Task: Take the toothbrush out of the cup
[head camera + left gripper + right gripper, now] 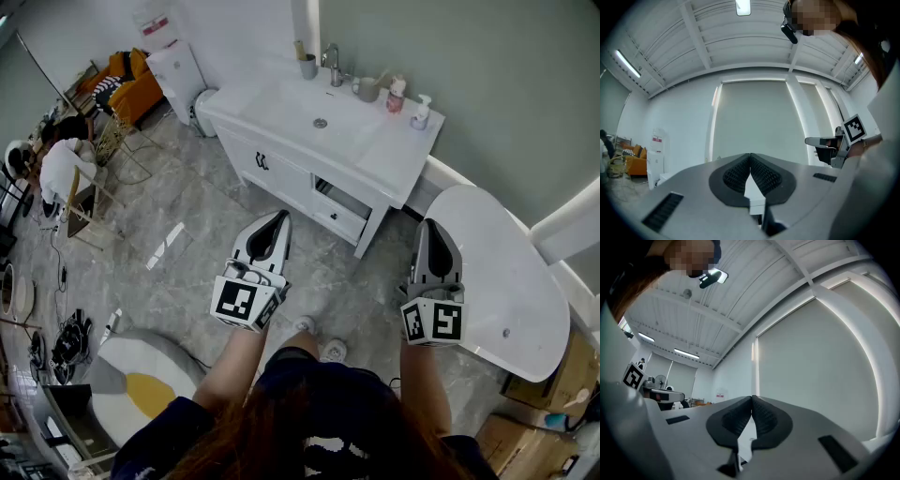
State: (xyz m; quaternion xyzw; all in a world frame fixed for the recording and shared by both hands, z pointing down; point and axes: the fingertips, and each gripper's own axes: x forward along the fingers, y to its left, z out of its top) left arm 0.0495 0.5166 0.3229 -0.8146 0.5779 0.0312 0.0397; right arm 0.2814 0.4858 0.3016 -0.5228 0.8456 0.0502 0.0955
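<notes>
A grey cup [307,67] with a toothbrush [300,49] standing in it sits at the back left of the white vanity top [281,103], left of the faucet [331,64]. Both grippers hang well short of the vanity, over the floor. My left gripper [278,218] is shut with nothing in it, its pads meeting in the left gripper view [750,155]. My right gripper [431,225] is also shut and empty, its pads together in the right gripper view [752,398]. Each gripper view looks up at wall and ceiling; the cup does not show there.
On the vanity's right stand another cup [368,90] and two bottles [397,94] [420,112]. A white rounded tub [497,272] lies at the right. A white bin [178,80], an orange sofa [131,84] and a seated person [61,164] are at the far left.
</notes>
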